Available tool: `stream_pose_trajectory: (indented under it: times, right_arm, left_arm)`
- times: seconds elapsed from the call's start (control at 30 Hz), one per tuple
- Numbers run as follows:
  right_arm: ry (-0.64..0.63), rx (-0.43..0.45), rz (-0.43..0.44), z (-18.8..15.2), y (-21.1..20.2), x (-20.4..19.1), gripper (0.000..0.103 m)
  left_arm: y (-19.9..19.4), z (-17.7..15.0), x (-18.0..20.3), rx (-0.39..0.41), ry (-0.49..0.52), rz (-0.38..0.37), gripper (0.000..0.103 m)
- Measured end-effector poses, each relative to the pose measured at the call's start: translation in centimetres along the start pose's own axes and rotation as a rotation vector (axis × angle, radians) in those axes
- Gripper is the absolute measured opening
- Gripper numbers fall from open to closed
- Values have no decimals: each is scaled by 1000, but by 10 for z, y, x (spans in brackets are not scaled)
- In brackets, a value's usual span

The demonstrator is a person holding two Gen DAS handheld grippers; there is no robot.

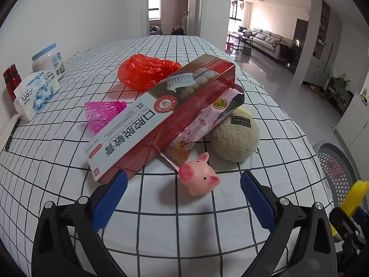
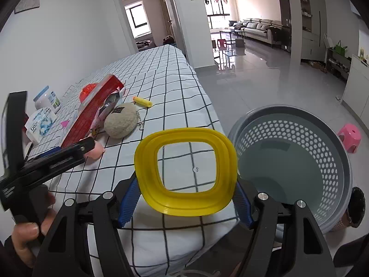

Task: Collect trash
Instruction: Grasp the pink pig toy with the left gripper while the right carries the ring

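My right gripper (image 2: 184, 196) is shut on a yellow plastic frame-shaped lid (image 2: 184, 170), held over the table's right edge beside a grey perforated basket (image 2: 299, 161) on the floor. My left gripper (image 1: 183, 196) stands open over the checked tablecloth (image 1: 161, 219), nothing between its blue pads. Just beyond it lie a pink pig toy (image 1: 198, 174), a long red-and-white toothpaste box (image 1: 161, 115), a pink snack wrapper (image 1: 207, 120), a beige fluffy ball (image 1: 235, 136), a pink shuttlecock (image 1: 103, 113) and a crumpled red plastic bag (image 1: 145, 70). A yellow tube (image 2: 141, 101) lies farther back.
Along the wall on the left stand a white jar with a blue lid (image 1: 49, 61), a tissue pack (image 1: 34, 92) and a red bottle (image 1: 12, 80). A pink stool (image 2: 349, 137) sits on the floor right of the basket. A hand (image 2: 25, 237) holds the left gripper's handle.
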State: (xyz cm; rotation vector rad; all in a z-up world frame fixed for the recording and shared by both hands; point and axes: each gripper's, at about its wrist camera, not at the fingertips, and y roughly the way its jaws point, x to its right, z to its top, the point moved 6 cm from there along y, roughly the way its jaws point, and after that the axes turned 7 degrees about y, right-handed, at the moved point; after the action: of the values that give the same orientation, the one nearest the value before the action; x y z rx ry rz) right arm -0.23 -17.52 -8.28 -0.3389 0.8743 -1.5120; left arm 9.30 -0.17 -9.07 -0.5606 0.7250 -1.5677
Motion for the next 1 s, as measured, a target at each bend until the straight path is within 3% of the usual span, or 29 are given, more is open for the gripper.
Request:
stream_pose_trajectory:
  times: [0.2, 0.3, 0.33, 0.67, 1.0]
  right_arm:
    - [25, 3, 12, -3, -3, 13, 68]
    - [31, 2, 18, -4, -4, 16, 68]
    - [34, 2, 19, -5, -4, 17, 68]
    - [66, 32, 7, -2, -14, 40, 68]
    - [119, 64, -142, 4, -34, 113, 68]
  left_arm:
    - [11, -1, 8, -30, 25, 12, 67]
    - [14, -3, 11, -39, 36, 11, 50]
    - [14, -3, 13, -39, 40, 4, 38]
    - [-15, -6, 35, 4, 113, -60, 37]
    - [-53, 12, 142, 94, 292, -243, 37]
